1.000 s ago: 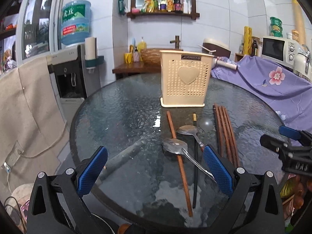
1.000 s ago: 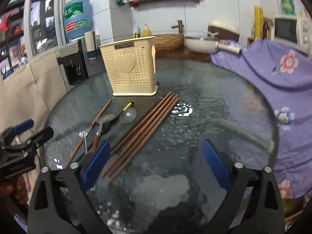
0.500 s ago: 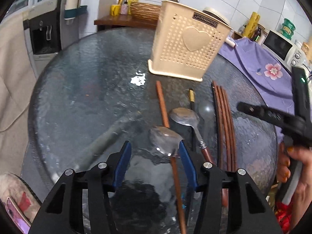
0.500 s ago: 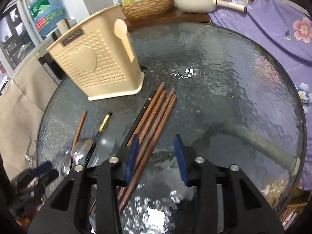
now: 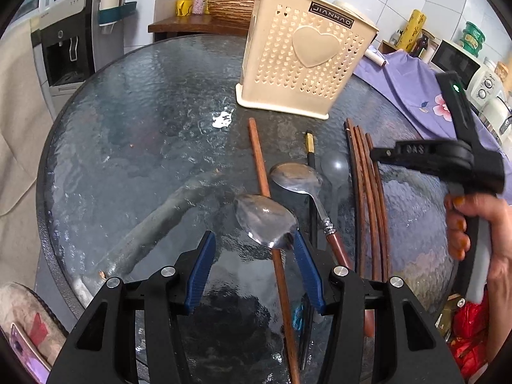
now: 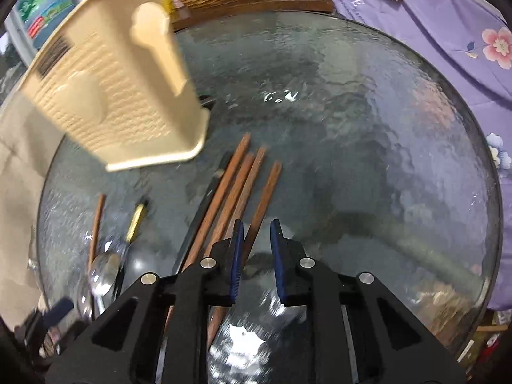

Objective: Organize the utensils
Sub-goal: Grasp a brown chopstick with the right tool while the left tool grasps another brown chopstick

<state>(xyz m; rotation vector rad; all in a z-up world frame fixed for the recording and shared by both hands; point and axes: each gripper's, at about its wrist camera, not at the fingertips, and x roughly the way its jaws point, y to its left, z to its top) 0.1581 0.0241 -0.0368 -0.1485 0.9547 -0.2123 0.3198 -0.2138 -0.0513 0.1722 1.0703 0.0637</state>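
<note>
- A round glass table (image 5: 134,134) with a rippled top fills both wrist views and carries all the utensils.
- A purple flowered cloth (image 6: 448,38) drapes over whatever stands to the right of the table; a water dispenser (image 5: 73,41) stands far left and a microwave (image 5: 454,60) far right.
- A cream perforated utensil holder (image 5: 304,60) with a raised heart stands upright at the far side of the table, just beyond the tips of the utensils.
- The left gripper (image 5: 252,265) hangs low at the near edge, its blue pads spread apart and grasping nothing; a spoon bowl lies between them close to the right pad, though contact cannot be told.
- The right gripper (image 6: 256,256) hovers over the near ends of the chopsticks, its pads drawn close with a gap between; one chopstick runs into that gap, and whether it is pinched cannot be told.
- A bundle of brown chopsticks (image 5: 364,192) lies side by side on the right, pointing toward the holder, the rightmost splayed slightly off.
- A single brown chopstick (image 5: 259,160) lies left of the spoons and passes under the nearer one.
- Two metal spoons, the nearer (image 5: 265,220) and the farther (image 5: 297,177), lie bowls up between the lone chopstick and the bundle.
- A black handle with a gold tip (image 5: 309,147) lies beneath the farther spoon.
</note>
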